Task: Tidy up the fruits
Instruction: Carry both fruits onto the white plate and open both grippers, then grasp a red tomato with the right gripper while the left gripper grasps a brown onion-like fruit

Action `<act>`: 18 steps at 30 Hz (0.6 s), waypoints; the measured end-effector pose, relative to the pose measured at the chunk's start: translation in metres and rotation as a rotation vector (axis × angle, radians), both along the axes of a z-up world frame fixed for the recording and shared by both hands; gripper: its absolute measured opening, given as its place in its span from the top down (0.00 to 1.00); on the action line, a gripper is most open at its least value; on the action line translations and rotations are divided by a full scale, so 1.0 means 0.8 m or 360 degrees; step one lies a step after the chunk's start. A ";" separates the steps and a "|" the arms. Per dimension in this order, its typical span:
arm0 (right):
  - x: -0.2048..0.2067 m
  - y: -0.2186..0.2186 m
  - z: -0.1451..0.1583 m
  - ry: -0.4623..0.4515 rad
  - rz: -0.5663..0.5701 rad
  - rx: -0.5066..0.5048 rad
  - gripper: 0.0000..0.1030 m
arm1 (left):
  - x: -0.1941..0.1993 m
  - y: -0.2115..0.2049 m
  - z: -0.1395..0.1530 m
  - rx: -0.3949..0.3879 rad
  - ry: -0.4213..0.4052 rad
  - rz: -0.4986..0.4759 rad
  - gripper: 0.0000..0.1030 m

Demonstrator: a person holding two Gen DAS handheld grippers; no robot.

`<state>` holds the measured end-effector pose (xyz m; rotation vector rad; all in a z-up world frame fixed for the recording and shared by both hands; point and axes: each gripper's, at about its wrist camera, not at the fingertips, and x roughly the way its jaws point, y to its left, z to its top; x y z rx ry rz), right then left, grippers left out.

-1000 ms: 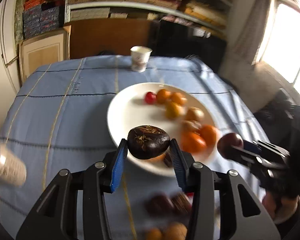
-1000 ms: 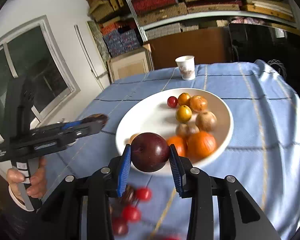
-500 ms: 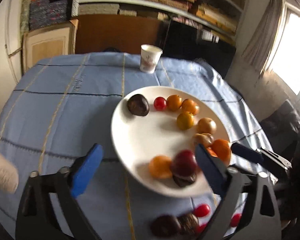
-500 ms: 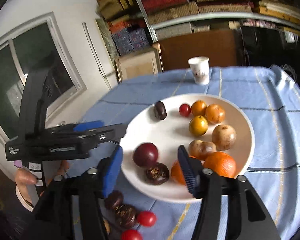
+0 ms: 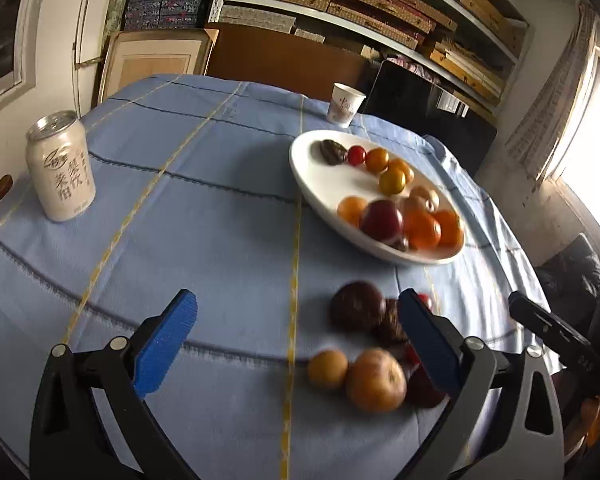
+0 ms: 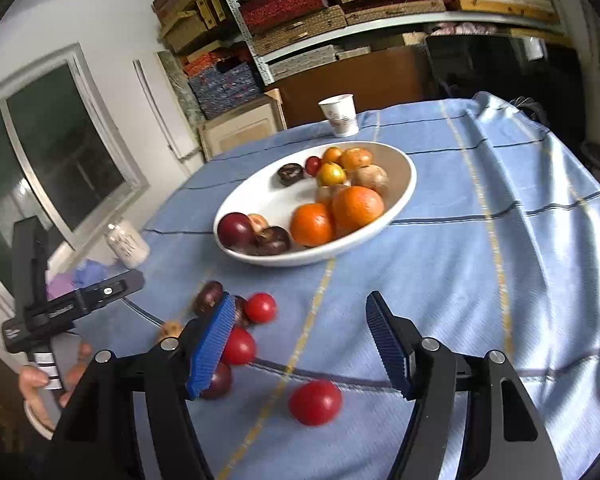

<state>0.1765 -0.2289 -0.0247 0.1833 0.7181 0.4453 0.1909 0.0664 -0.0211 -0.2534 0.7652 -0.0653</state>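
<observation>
A white plate (image 5: pixel 312 184) (image 6: pixel 400 196) on the blue tablecloth holds several fruits: oranges (image 6: pixel 356 206), a dark red plum (image 5: pixel 382 220) (image 6: pixel 236 230), a dark wrinkled fruit (image 6: pixel 274 240) and small ones at the back. Loose fruits lie on the cloth near me: a dark fruit (image 5: pixel 356 306), two tan fruits (image 5: pixel 376 380), and red tomatoes (image 6: pixel 315 402) (image 6: pixel 260 307). My left gripper (image 5: pixel 296 344) is open and empty above the cloth. My right gripper (image 6: pixel 300 344) is open and empty above the loose tomatoes. It also shows at the right of the left wrist view (image 5: pixel 556 332).
A white drink can (image 5: pixel 60 172) stands at the left of the table. A paper cup (image 5: pixel 345 105) (image 6: pixel 340 115) stands behind the plate. Shelves with boxes and a cabinet lie beyond the table. The left gripper's handle and hand show in the right wrist view (image 6: pixel 60 308).
Both grippers opened and let their fruits go onto the plate: the dark wrinkled fruit and the red plum. Both have since drawn back and lowered toward the loose fruits on the cloth.
</observation>
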 end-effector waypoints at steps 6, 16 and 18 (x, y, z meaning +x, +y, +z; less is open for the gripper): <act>-0.012 0.006 -0.018 0.0071 0.0021 -0.0105 0.33 | -0.021 -0.016 0.002 0.0264 -0.0088 0.0038 0.04; -0.023 0.015 -0.024 0.0099 0.0066 -0.0192 0.33 | -0.021 -0.012 0.003 0.0253 -0.0066 0.0030 0.04; -0.022 0.016 -0.027 0.0118 0.0063 -0.0210 0.33 | -0.019 -0.015 0.002 0.0265 -0.0068 0.0025 0.04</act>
